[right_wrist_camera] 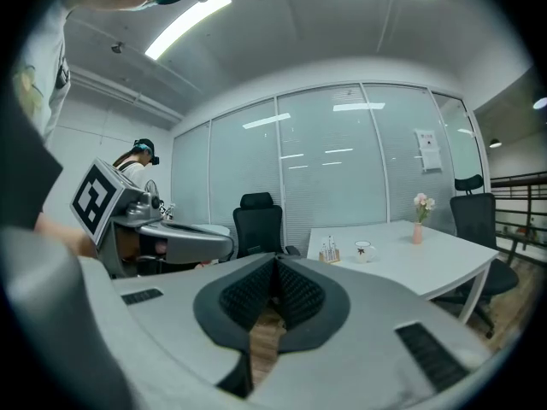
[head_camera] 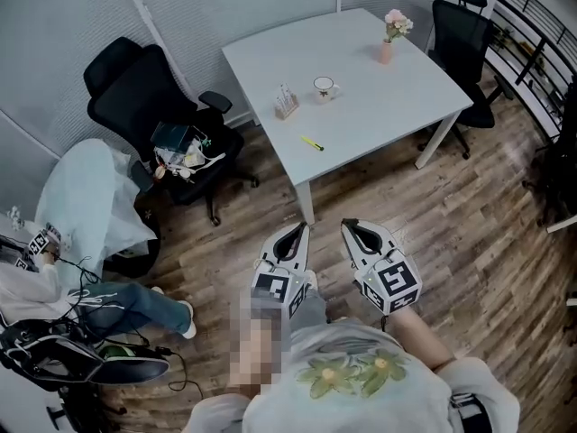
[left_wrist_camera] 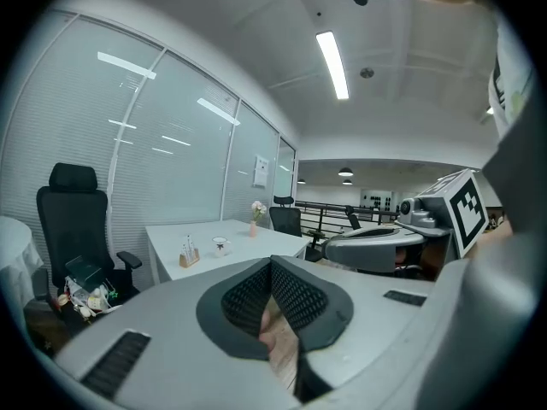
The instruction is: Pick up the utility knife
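Observation:
The utility knife (head_camera: pixel 312 142), small and yellow, lies near the front edge of the white table (head_camera: pixel 379 106), far ahead of both grippers. My left gripper (head_camera: pixel 301 229) and right gripper (head_camera: pixel 348 225) hang side by side over the wooden floor, short of the table's near corner, pointing toward it. Both are shut with nothing between the pads. In the left gripper view the jaws (left_wrist_camera: pixel 272 267) meet at the tip, with the right gripper (left_wrist_camera: pixel 376 248) alongside. In the right gripper view the jaws (right_wrist_camera: pixel 275 265) also meet. The knife is too small to make out in either gripper view.
On the table stand a cup (head_camera: pixel 324 87), a small holder (head_camera: pixel 286 103) and a vase of pink flowers (head_camera: pixel 389 41). A black chair (head_camera: pixel 153 106) piled with clutter stands left of the table, another black chair (head_camera: pixel 462 43) at its right. A seated person's leg (head_camera: pixel 135 303) is at the left.

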Demonstrator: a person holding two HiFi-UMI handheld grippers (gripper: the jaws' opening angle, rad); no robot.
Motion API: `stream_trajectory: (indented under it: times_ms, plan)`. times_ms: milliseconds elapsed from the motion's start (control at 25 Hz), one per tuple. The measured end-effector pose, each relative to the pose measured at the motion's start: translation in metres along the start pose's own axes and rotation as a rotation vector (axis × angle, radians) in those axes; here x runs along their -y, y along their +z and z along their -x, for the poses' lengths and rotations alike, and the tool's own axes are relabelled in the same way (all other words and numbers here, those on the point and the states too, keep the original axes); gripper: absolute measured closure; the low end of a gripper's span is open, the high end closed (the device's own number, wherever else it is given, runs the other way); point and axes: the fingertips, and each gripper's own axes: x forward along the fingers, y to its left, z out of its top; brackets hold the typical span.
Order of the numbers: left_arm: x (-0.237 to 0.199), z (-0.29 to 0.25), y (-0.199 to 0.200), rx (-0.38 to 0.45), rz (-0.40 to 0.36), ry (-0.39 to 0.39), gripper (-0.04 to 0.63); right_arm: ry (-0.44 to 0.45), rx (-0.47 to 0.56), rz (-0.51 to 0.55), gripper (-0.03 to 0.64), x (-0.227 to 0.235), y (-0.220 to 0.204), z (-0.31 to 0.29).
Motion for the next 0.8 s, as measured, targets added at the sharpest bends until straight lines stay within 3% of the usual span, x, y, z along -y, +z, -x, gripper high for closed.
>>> stream_trajectory:
  times_ms: [200, 440, 800]
  plan:
    - [-0.051, -0.031, 0.011, -0.001, 0.002, -0.019, 0.594, -0.049, 0.018, 0.017, 0.615, 0.020, 0.020, -0.054]
    - [-0.083, -0.047, 0.020, 0.008, -0.016, -0.047, 0.594, -0.114, 0.057, 0.030, 0.615, 0.036, 0.033, -0.079]
    - [-0.119, -0.078, 0.024, -0.002, 0.027, -0.058, 0.594, -0.100, 0.057, 0.043, 0.615, 0.056, 0.050, -0.116]
